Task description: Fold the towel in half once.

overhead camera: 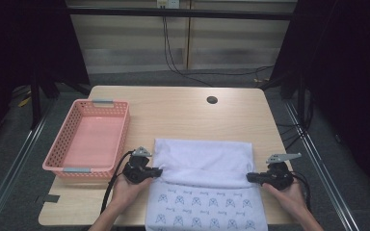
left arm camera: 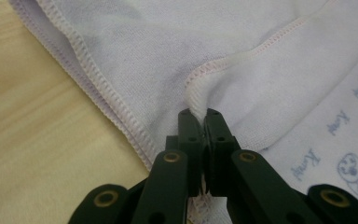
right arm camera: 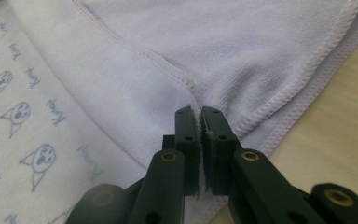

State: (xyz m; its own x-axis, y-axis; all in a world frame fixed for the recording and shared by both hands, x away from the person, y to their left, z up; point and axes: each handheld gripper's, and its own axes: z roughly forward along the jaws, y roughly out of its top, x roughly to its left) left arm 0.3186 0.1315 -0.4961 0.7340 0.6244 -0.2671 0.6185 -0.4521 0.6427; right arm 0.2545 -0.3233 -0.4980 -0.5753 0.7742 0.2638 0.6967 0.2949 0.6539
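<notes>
My two black jaws on the left gripper (left arm camera: pixel 199 114) stand pressed together, pinching a stitched hem of the towel (left arm camera: pixel 242 60) between their tips. On the other side, my right gripper (right arm camera: pixel 199 112) is clamped the same way, a thin edge of cloth caught between its jaws. From above, my left gripper (overhead camera: pixel 142 169) sits at the towel's left edge and my right gripper (overhead camera: pixel 270 177) at its right edge, each held in one of my hands, which come in from the near side of the table (overhead camera: pixel 183 108). The towel (overhead camera: pixel 202 161) lies flat across the near middle of the wooden table. Its far half is plain pale lilac, folded over; its near half is white with small blue cat faces and hangs to the table's front edge. A pink basket (overhead camera: pixel 120 125) stands to the left of the towel, near it but apart, by my left gripper. A small dark round hole (overhead camera: pixel 212 100) shows in the tabletop farther back.
</notes>
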